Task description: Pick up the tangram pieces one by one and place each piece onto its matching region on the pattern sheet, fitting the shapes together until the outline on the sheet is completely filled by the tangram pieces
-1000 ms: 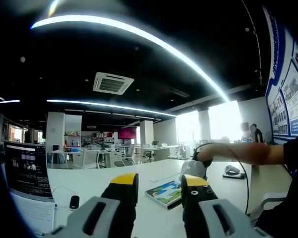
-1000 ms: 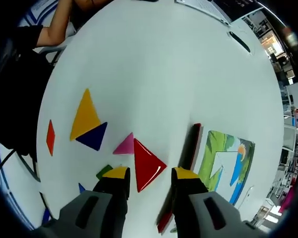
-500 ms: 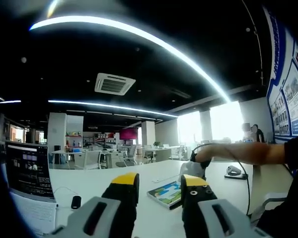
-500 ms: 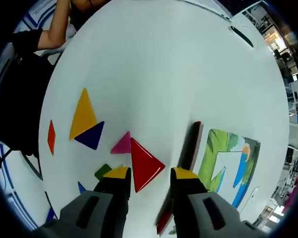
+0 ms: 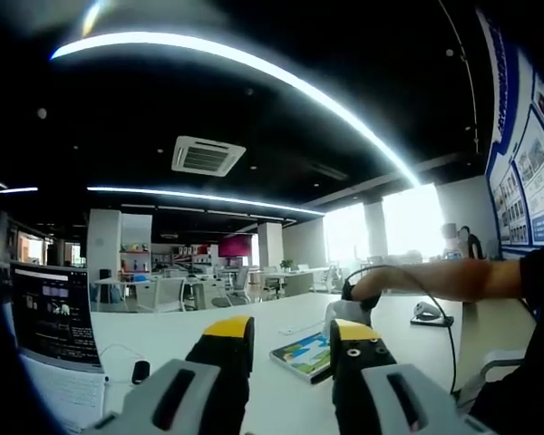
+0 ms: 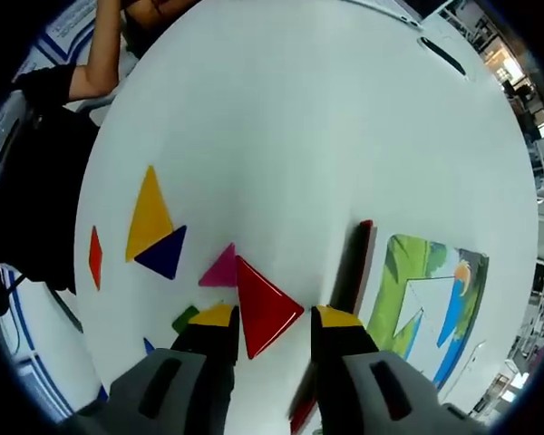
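In the right gripper view my right gripper [image 6: 272, 317] hangs open above the white table [image 6: 290, 118], its yellow tips on either side of a large red triangle [image 6: 263, 304]. A pink triangle [image 6: 223, 268] touches the red one's left edge. Farther left lie a dark blue triangle [image 6: 163, 255], a yellow triangle [image 6: 149, 211] and an orange piece [image 6: 94, 256]. A green piece [image 6: 185, 318] peeks out by the left jaw. The pattern sheet [image 6: 426, 294] lies to the right. In the left gripper view my left gripper [image 5: 290, 331] is open and held level, with the pattern sheet [image 5: 304, 351] beyond it.
A dark red strip [image 6: 349, 263] lies beside the sheet's left edge. A person's arm [image 5: 435, 276] reaches over the table in the left gripper view. A monitor [image 5: 54, 313] and a small black object [image 5: 140, 370] stand at the left. Office desks fill the background.
The right gripper's view has drifted slightly, and the red triangle now sits closer between its tips. The left gripper has barely moved.
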`<state>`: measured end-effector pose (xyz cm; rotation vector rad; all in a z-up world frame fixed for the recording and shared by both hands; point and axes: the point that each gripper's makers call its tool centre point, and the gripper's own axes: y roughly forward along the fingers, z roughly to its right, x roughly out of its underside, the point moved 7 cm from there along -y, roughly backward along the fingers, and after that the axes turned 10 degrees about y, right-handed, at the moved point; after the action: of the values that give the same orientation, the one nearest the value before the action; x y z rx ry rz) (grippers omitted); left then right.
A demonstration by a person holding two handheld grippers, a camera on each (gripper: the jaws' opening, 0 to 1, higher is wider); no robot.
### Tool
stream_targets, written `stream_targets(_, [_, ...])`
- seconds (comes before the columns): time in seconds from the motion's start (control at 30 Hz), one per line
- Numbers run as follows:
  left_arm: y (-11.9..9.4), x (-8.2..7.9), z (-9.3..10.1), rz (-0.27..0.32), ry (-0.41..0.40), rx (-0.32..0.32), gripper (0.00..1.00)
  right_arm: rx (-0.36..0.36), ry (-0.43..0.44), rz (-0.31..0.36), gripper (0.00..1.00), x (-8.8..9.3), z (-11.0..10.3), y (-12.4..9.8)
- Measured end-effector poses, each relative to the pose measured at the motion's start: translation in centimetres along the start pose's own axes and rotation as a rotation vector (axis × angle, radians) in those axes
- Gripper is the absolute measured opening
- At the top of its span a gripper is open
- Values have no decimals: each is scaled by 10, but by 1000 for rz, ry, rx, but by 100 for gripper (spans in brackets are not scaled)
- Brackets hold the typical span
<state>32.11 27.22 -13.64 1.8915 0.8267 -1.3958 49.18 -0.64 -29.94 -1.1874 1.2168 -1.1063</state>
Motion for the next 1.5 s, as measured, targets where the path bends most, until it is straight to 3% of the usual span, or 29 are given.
stream_targets(0.87, [2,2,1,-9,-9,11,35,-8,-34,-11,28,1,10,-1])
stream_targets(1.0, [3,5,3,-24,-2,24,35,-1,-14,4,28,-1,16,-7])
stream_targets(1.5, [6,9,6,-47,21,62,36,43,-11,-25,28,0,9,-40])
